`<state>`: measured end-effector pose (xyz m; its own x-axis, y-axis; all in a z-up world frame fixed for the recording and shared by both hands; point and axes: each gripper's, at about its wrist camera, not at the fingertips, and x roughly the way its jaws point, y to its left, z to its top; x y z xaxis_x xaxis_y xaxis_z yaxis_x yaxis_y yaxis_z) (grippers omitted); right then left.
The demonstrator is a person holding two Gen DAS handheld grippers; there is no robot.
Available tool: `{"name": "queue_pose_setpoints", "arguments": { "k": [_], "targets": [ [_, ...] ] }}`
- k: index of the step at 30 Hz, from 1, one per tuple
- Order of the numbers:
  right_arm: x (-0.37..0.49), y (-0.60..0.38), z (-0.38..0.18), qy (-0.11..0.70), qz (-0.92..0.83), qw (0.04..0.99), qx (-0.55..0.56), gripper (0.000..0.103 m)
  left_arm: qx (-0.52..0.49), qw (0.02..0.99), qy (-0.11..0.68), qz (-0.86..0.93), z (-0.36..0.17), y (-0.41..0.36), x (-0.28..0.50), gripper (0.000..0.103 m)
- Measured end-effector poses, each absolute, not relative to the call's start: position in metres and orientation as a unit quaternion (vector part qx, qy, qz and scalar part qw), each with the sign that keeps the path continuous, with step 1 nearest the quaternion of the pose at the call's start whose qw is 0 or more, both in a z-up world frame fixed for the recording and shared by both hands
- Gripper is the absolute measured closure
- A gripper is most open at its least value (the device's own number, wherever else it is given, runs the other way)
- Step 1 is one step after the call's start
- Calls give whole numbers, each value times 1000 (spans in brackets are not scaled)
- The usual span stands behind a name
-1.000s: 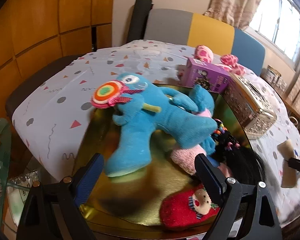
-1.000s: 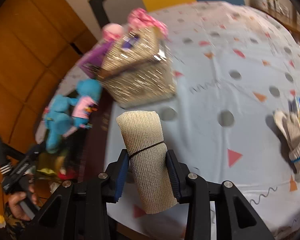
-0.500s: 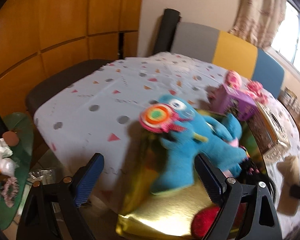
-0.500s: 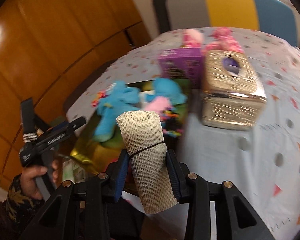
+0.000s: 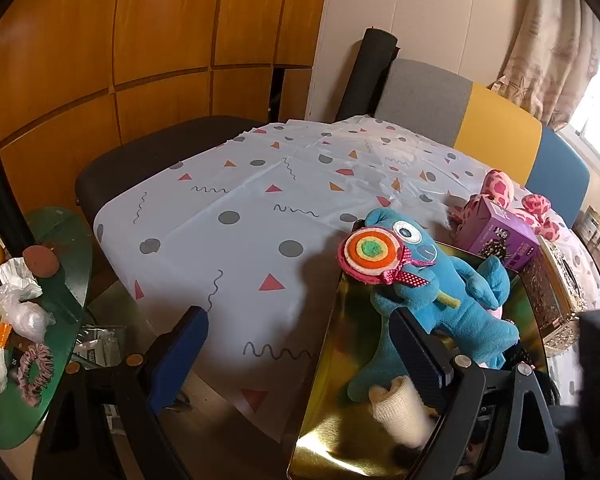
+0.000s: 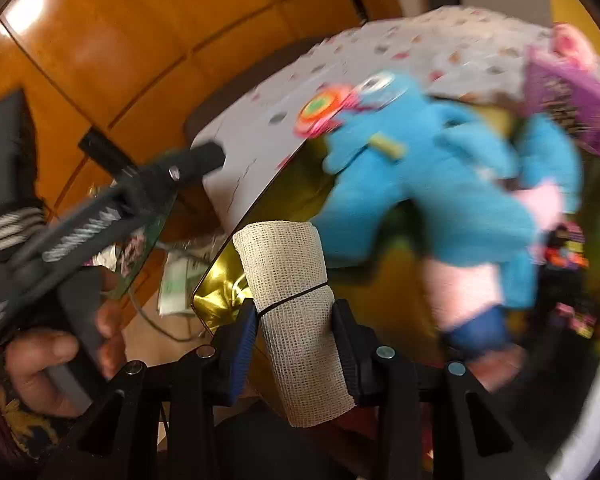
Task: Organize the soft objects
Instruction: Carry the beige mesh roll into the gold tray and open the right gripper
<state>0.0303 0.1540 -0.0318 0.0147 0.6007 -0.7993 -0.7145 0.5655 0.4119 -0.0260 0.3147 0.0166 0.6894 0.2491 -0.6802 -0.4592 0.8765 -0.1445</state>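
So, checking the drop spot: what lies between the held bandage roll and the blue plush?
In the right wrist view, only bare gold tray shows between the bandage roll and the blue plush; nothing else sits there.

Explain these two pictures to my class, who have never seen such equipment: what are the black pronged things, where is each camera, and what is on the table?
There is no robot here. A person holds a hand tool with a two-fingered claw in each hand, and a wide-angle camera on each tool looks forward along its fingers.

The left view shows the left claw open and empty. Beyond it lies a patterned tablecloth with a shiny gold tray holding a blue plush monster. A purple box stands behind it.

The right view is blurred by motion. The right claw is shut on a beige bandage roll, held over the tray's near corner. At left, the person's hand grips the other tool.
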Motion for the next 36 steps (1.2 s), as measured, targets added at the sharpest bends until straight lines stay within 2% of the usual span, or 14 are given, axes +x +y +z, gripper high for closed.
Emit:
{"name": "queue_pose_setpoints", "arguments": {
  "k": [4, 12, 14, 15, 16, 36],
  "targets": [
    [26, 168, -51, 539, 468, 698, -59, 59, -159, 905, 341, 200, 14, 320, -27, 11],
    [30, 151, -44, 544, 461, 701, -20, 57, -160, 905, 341, 199, 14, 319, -29, 10],
    [29, 149, -42, 543, 462, 701, -11, 52, -160, 905, 341, 198, 15, 317, -29, 9],
    [28, 147, -42, 542, 461, 702, -11, 44, -160, 905, 341, 198, 15, 317, -29, 9],
    [30, 146, -39, 542, 461, 702, -13, 41, -159, 906, 340, 196, 16, 315, -29, 9],
    [33, 33, 19, 444, 346, 827, -6, 41, -92, 928, 337, 128, 30, 248, -25, 9]
  ]
}}
